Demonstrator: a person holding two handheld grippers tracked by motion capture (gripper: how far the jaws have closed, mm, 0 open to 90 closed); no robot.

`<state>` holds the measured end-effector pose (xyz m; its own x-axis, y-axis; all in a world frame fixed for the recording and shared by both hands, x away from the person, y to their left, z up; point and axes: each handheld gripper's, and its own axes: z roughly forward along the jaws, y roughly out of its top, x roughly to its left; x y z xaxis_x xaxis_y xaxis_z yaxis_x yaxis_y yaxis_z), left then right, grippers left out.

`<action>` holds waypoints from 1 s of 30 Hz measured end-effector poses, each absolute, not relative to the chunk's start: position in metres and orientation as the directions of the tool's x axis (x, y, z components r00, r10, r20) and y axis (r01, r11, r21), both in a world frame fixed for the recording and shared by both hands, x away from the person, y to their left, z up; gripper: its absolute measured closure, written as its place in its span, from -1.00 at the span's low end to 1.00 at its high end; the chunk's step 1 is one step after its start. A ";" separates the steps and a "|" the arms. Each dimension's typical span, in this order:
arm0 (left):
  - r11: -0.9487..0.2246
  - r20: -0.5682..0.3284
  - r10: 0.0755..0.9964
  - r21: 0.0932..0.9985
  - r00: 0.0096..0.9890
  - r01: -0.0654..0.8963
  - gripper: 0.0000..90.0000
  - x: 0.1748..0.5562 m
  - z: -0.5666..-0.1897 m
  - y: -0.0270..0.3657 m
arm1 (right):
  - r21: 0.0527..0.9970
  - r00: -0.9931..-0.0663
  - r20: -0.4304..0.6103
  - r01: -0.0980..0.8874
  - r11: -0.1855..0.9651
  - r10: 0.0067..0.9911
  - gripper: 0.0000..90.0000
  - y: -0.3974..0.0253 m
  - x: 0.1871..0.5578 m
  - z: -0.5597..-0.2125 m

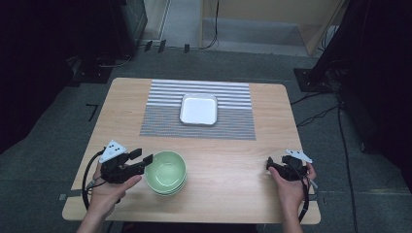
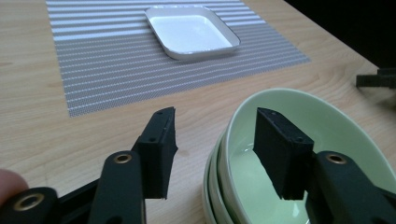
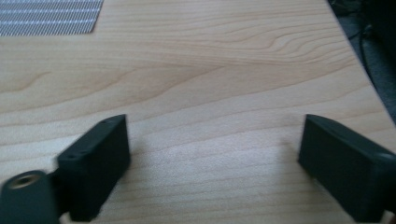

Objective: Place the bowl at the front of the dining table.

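A stack of pale green bowls (image 1: 166, 174) stands near the table's front edge, left of centre. My left gripper (image 1: 144, 158) is open at the stack's left side. In the left gripper view one jaw hangs inside the top green bowl (image 2: 327, 126) and the other outside its rim, neither pressing on it; the left gripper (image 2: 215, 140) holds nothing. A white square plate (image 1: 198, 109) lies on a striped grey placemat (image 1: 160, 116) at the table's middle back. My right gripper (image 1: 269, 165) rests open over bare wood at the front right, and the right gripper (image 3: 212, 158) has nothing between its jaws.
The wooden table (image 1: 233, 160) has bare wood between the bowls and the right hand. The placemat (image 2: 116, 70) and plate (image 2: 191, 32) lie beyond the left jaws. Cables and dark equipment stand on the floor around the table.
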<state>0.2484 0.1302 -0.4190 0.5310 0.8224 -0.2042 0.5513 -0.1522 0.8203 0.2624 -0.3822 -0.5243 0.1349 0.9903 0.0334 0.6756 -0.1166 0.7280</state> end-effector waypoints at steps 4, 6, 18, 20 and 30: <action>-0.192 -0.181 0.821 0.805 0.541 0.561 0.20 0.249 -0.425 0.123 | 0.745 0.141 0.035 0.657 -0.120 0.989 -0.69 -0.377 0.261 -0.522; -0.206 -0.175 0.816 0.802 0.550 0.561 0.27 0.249 -0.427 0.120 | 0.755 0.144 0.035 0.644 -0.121 0.989 -0.68 -0.374 0.261 -0.519; -0.235 -0.176 0.791 0.796 0.585 0.558 0.72 0.252 -0.434 0.118 | 0.820 0.063 0.119 0.557 -0.134 0.991 -0.43 -0.343 0.256 -0.484; -0.239 -0.168 0.795 0.796 0.582 0.556 0.80 0.252 -0.435 0.117 | 0.834 0.029 0.133 0.536 -0.128 0.991 -0.22 -0.335 0.254 -0.476; -0.265 -0.132 0.797 0.800 0.589 0.538 0.89 0.252 -0.433 0.115 | 0.861 -0.175 0.161 0.507 -0.051 0.971 0.09 -0.288 0.253 -0.450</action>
<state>0.2522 0.1155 -0.4333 0.5895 0.7970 -0.1318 0.5378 -0.2655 0.8002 0.2533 -0.2882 -0.4495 -0.1753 0.9713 0.1609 0.5068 -0.0511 0.8606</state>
